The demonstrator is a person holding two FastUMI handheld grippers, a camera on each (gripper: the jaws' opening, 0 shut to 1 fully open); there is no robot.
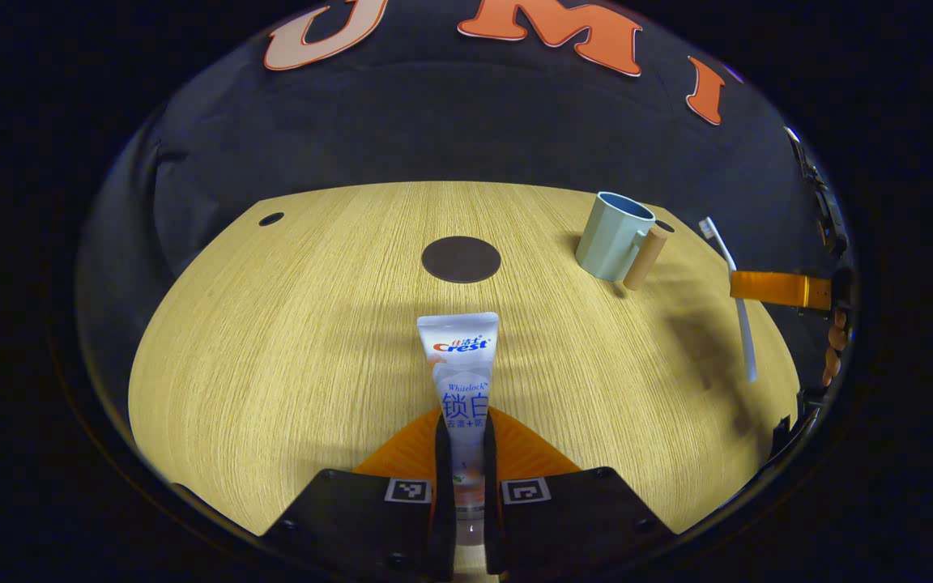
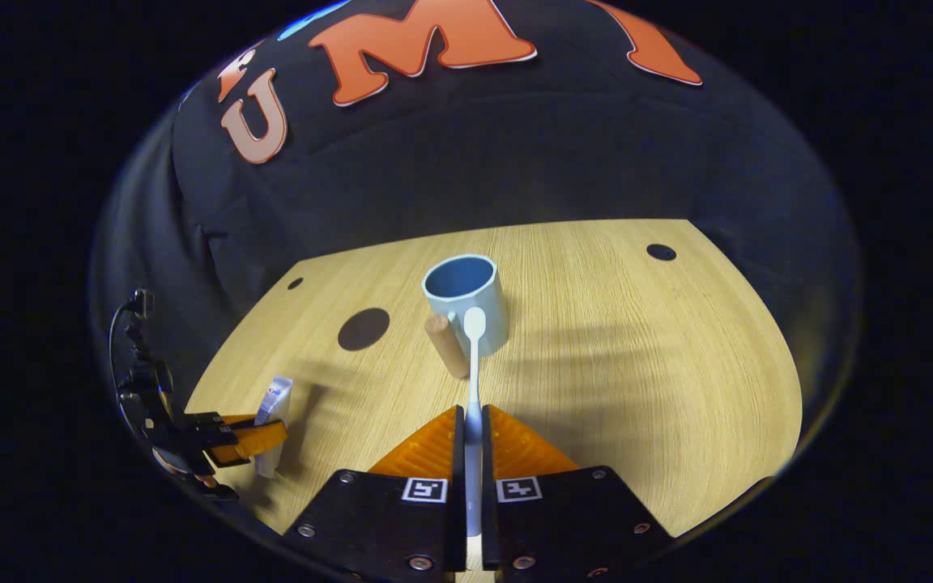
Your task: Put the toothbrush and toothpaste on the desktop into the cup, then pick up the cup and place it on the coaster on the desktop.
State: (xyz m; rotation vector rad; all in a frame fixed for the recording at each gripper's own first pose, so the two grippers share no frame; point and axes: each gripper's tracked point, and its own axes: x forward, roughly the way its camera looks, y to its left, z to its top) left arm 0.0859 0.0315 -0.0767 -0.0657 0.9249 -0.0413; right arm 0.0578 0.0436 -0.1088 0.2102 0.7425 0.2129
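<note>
The left claw [image 1: 465, 461] clamped the toothpaste [image 1: 462, 380], its long axis pointing forward; the right claw [image 2: 473, 453] gripped the toothbrush [image 2: 474, 380], head toward the cup [image 2: 466, 300].

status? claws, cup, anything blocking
Left claw shut on toothpaste. Right claw shut on toothbrush. Cup empty, off coaster. Nothing blocking.
</note>
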